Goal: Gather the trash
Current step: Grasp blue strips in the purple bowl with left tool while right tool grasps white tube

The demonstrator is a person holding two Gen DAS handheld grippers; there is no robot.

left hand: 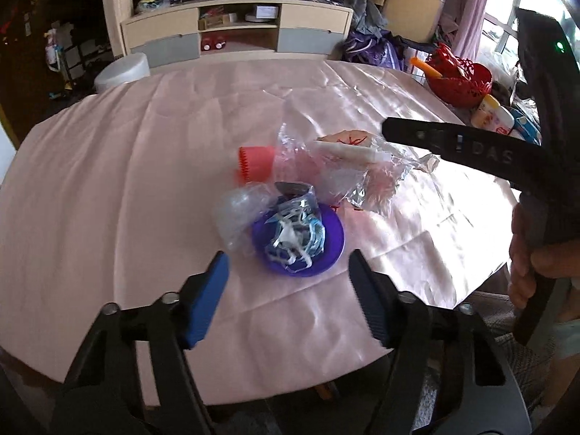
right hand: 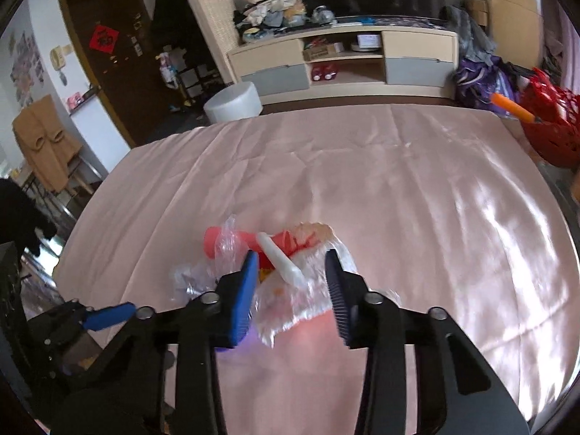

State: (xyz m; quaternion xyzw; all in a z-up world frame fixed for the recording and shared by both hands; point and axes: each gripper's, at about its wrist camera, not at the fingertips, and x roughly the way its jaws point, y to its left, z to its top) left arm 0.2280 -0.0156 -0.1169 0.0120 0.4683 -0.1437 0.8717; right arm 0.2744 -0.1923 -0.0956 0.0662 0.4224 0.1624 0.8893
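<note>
From the left wrist view, the left gripper (left hand: pixel 288 282) hangs with its jaws spread wide and empty, just short of the round purple plastic dish (left hand: pixel 331 233) heaped with blue-and-white shreds. Behind the dish lies a crumpled clear plastic bag (left hand: pixel 362 177) with a white paper-wrapped stick (left hand: pixel 348 152) on it, long axis running left to right, and an orange ribbed plastic cup (left hand: pixel 253 165) tipped on its side, mouth facing left. The right gripper's black finger (left hand: pixel 417 134) reaches in over the bag.

From the right wrist view, the right gripper (right hand: pixel 293 282) is spread, straddling the bag (right hand: pixel 290 308) and stick (right hand: pixel 281 261); here the stick slants away up-left. The gathering step seems underway; next it likely must squeeze onto the bag and stick.
</note>
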